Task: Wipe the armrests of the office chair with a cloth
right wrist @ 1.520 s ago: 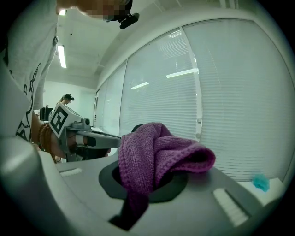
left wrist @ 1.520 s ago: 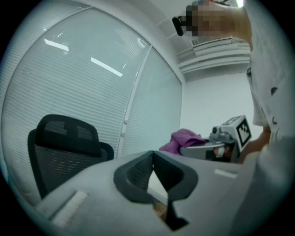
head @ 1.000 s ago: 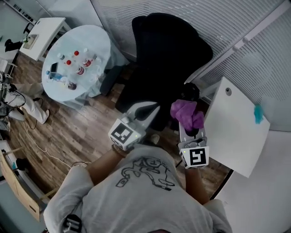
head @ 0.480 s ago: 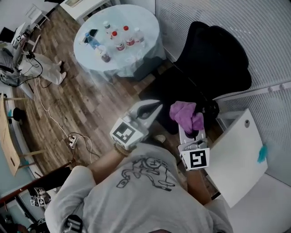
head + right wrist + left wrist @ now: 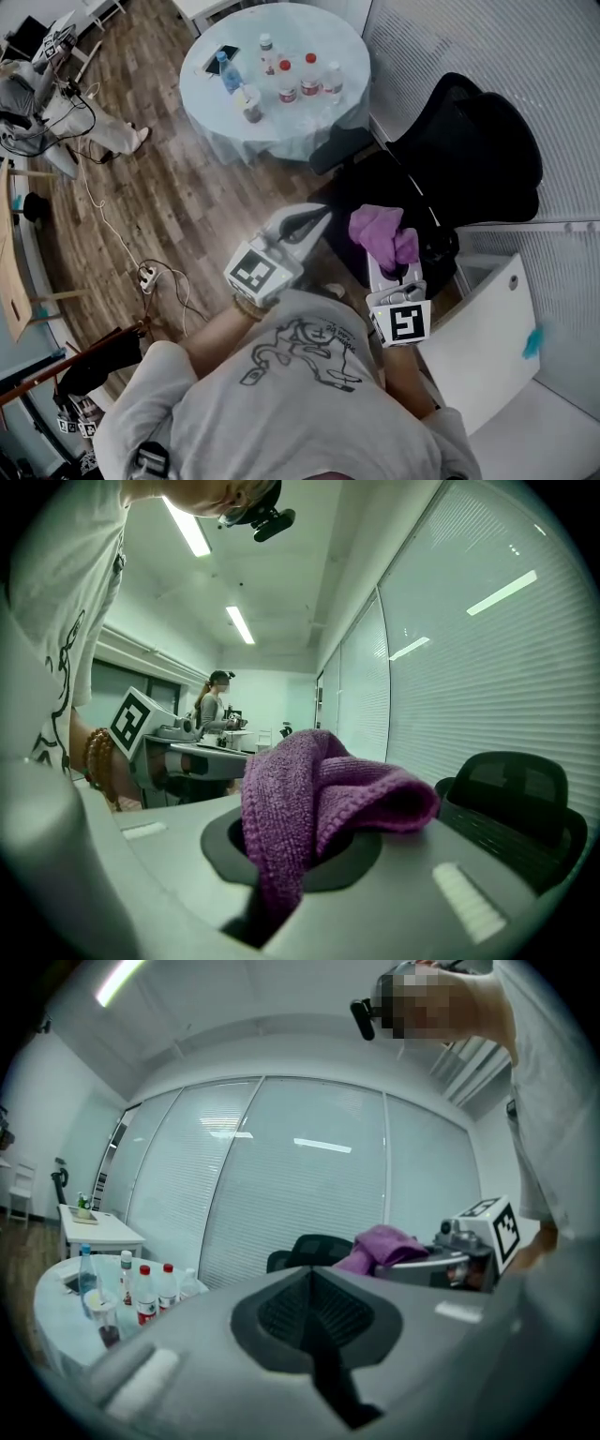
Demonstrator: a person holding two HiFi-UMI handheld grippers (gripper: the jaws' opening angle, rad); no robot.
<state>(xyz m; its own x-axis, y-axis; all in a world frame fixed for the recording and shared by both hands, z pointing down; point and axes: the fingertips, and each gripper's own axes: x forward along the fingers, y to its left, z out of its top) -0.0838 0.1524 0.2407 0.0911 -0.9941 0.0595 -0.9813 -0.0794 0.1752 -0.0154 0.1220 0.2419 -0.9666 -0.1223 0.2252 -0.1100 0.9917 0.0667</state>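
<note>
A black office chair (image 5: 459,159) stands ahead of me to the right, by the blinds. One black armrest (image 5: 439,246) shows just right of my right gripper (image 5: 392,251), which is shut on a purple cloth (image 5: 378,232). The cloth bunches over the jaws and hangs between them (image 5: 314,803). The chair's back (image 5: 511,794) lies beyond it, apart from the cloth. My left gripper (image 5: 314,216) is held level beside the right one, jaws together with nothing in them (image 5: 314,1309). From it I see the chair (image 5: 314,1246) and the cloth (image 5: 384,1241).
A round pale table (image 5: 216,112) with several bottles stands ahead to the left. A white desk top (image 5: 487,337) lies at my right. Cables and a power strip (image 5: 148,277) lie on the wood floor at the left. A person stands far off behind the left gripper (image 5: 211,705).
The head view has swung: the table and chair sit farther right in it. Both grippers keep the same pose before me, the right one still shut on the cloth.
</note>
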